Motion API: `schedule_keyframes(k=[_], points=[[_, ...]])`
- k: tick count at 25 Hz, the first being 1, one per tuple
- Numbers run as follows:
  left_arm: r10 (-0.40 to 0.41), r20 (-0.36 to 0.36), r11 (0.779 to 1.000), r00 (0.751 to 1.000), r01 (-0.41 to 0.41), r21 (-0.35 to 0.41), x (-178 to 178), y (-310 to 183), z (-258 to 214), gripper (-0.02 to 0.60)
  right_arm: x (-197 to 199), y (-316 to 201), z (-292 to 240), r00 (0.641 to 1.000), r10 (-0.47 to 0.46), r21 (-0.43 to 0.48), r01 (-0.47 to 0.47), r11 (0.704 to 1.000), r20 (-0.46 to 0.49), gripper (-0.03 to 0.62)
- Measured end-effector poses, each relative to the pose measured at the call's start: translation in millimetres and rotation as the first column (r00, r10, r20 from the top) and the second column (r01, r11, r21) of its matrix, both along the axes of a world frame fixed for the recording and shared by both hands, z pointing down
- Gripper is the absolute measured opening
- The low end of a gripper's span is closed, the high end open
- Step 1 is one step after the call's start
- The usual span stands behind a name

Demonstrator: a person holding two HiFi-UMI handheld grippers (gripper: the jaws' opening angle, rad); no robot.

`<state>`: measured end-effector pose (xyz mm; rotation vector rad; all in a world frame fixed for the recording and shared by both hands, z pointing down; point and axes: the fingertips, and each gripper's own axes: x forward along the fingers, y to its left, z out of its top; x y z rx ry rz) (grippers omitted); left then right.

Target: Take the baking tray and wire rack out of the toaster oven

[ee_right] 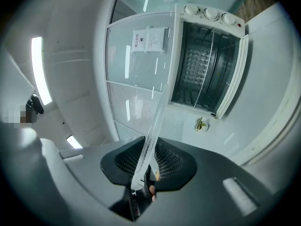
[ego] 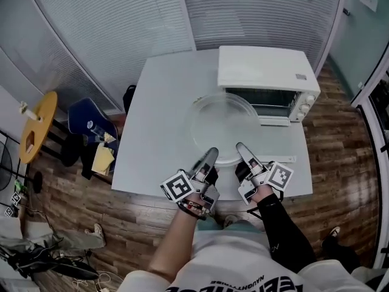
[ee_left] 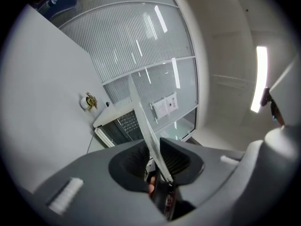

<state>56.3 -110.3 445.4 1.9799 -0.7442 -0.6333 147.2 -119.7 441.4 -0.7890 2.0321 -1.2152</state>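
A round, clear tray (ego: 220,125) hangs level over the white table (ego: 155,139), just in front of the white toaster oven (ego: 267,72), whose door (ego: 275,121) is down. My left gripper (ego: 210,156) is shut on the tray's near rim and my right gripper (ego: 242,149) is shut on the same rim a little to the right. The rim (ee_left: 145,124) runs edge-on between the left gripper's (ee_left: 155,166) pads. In the right gripper view the rim (ee_right: 157,121) is pinched in my right gripper (ee_right: 148,166), and the oven (ee_right: 211,69) gapes dark with a thin wire (ee_right: 207,74) across it.
A small gold-and-white object (ee_right: 201,124) lies on the table before the oven door. Left of the table stand a yellow round stool (ego: 37,126) and a blue chair (ego: 91,123) on the wooden floor. A glass wall with blinds runs behind the table.
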Motion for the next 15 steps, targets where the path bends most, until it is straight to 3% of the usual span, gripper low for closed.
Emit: schedule_keyframes(k=[8,15], points=[[-0.117,0.019,0.993,0.993,0.117,0.012,-65,-8,2,0.131,-67,-19,0,0.992,-0.126,0.019,0.127,0.992,-0.018,0.066],[-0.147,0.001,0.989,0.989,0.147,0.031,-126,-38,-4,0.132,-130,-52,-3,0.987,-0.159,0.018,0.16,0.987,-0.033,0.066]])
